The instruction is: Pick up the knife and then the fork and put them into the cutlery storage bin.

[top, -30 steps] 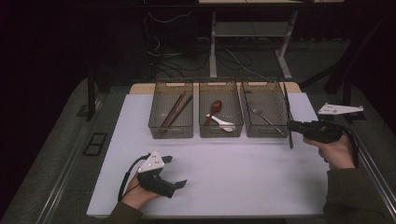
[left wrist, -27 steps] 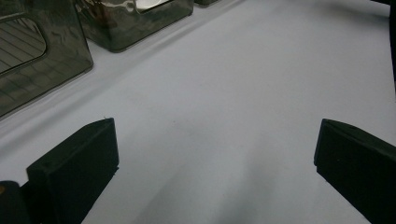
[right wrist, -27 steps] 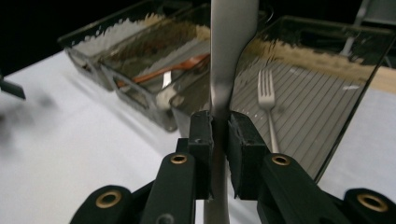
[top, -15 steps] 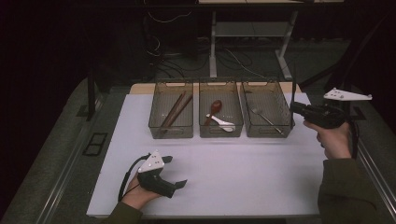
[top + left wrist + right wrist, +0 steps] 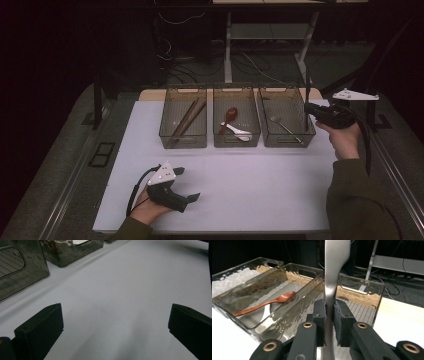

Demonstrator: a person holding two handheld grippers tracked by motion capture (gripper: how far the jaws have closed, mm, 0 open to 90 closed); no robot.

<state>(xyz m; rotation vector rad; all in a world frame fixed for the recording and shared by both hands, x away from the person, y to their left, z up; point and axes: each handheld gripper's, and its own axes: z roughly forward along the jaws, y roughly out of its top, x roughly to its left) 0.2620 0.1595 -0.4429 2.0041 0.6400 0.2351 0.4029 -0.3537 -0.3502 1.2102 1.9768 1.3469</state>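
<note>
Right hand-held gripper [image 5: 329, 322]: clamped on upright metal utensil [image 5: 334, 270], above right bin [image 5: 286, 117] at far edge.
Left hand-held gripper [image 5: 115, 325]: jaws wide, empty, near edge of tabletop [image 5: 250, 185].
Sorted: chopsticks [image 5: 186, 120], spoons [image 5: 231, 117], fork [image 5: 282, 125].
Remaining, judged: release utensil into bin.

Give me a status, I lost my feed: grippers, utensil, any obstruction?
Left gripper open, resting on the white table. Right gripper shut on a metal utensil, upright beside the right bin. Nothing in the way.
</note>
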